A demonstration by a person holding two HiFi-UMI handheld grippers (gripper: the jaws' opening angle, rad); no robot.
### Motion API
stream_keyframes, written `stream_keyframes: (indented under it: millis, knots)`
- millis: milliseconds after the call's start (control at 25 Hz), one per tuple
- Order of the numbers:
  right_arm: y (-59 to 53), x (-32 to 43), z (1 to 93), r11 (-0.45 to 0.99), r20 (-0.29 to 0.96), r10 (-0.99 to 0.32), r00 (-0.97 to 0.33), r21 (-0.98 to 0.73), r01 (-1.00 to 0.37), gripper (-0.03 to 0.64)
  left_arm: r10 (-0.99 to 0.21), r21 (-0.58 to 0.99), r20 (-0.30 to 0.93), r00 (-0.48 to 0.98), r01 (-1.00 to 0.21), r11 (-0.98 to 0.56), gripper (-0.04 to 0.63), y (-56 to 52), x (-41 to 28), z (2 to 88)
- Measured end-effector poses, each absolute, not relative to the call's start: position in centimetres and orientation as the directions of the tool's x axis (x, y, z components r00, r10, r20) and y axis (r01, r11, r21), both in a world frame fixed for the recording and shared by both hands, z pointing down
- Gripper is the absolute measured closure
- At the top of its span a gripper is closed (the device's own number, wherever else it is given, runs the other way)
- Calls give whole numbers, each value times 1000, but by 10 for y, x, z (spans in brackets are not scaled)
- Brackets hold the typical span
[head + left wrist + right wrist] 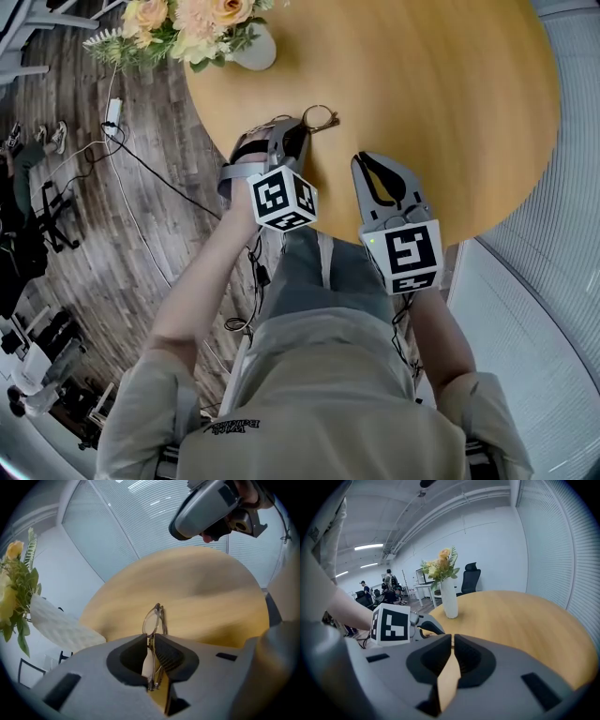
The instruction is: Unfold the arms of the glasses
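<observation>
Pinching one pair of glasses (151,620) in left hand-held gripper (153,638), right hand-held gripper (453,639) pressed together, empty

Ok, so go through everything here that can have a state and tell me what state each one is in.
glasses: arms look folded, held on edge, one lens sticking out past the jaws
left hand-held gripper: shut on the glasses
right hand-held gripper: shut, nothing between its jaws
vase: upright on the table, flowers in it
</observation>
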State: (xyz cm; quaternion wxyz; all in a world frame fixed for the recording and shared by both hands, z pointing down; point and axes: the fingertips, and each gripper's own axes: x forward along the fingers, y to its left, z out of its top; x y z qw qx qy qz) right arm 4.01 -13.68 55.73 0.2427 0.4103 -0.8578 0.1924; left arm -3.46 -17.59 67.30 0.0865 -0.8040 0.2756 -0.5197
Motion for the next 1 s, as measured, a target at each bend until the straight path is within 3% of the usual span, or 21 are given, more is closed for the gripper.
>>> stream_keyframes:
  millis: [280, 520, 1000]
  knots:
    - [-132, 42, 559, 592, 578, -607, -545, -128, -796, 578, -576, -457, 758, 307, -381, -804, 548, -176, -35, 668]
    - [-130, 51, 548, 586, 564, -628, -536, -111, -803, 578, -565, -374, 747, 349, -482, -792, 554, -175, -37, 649]
    - [-141, 42, 449, 611, 422, -708, -567, -38, -791, 578, -691, -279, 572, 442, -687, -670, 555, -184, -47, 523]
